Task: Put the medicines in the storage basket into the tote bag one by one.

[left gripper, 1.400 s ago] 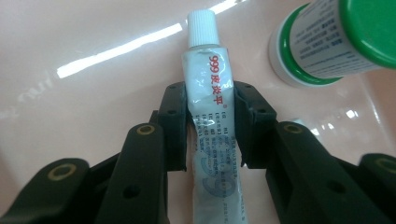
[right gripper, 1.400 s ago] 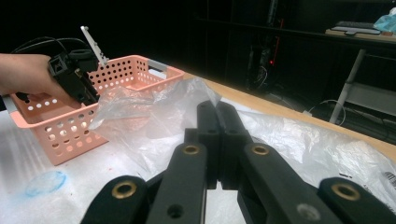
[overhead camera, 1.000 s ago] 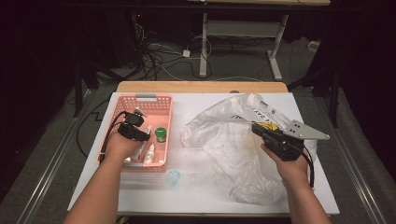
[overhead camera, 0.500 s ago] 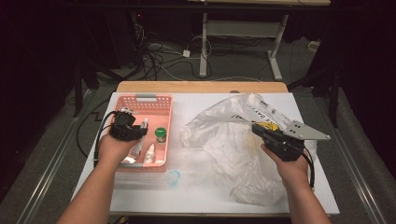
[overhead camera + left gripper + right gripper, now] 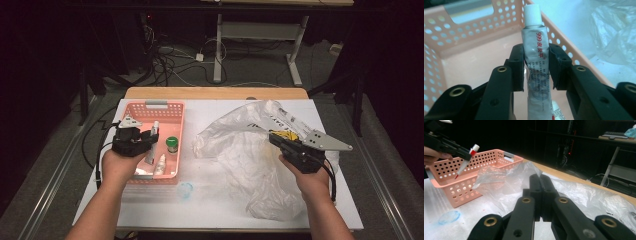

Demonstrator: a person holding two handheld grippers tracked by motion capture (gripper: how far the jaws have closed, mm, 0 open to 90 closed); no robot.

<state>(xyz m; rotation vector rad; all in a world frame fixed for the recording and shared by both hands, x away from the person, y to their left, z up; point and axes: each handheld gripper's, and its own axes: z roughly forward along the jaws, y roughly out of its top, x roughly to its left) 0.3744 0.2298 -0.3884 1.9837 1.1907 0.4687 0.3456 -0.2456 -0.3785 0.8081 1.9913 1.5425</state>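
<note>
My left gripper (image 5: 148, 141) is shut on a silver tube (image 5: 535, 50) with a white cap and red print, pinched at mid-length. It holds the tube (image 5: 153, 135) tilted above the left part of the pink perforated basket (image 5: 180, 127). My right gripper (image 5: 274, 138) is on the right side of the table, its jaws pressed together. In the right gripper view the film of the clear plastic bag (image 5: 579, 192) rises to a peak at my right gripper's (image 5: 539, 180) tips, pinched there. Farther off in that view is the left gripper (image 5: 461, 153) with the tube (image 5: 465, 163).
Inside the basket stand a green-capped bottle (image 5: 172, 144) and another small white tube (image 5: 160, 164). Something yellow (image 5: 285, 134) lies in the bag's mouth. A bluish round mark (image 5: 185, 190) is on the white table in front of the basket. Desk legs and cables lie beyond the table.
My left hand has risen and drawn back to the left with the tube in its jaws, lifting it over the basket. The right gripper and the bag have stayed put.
</note>
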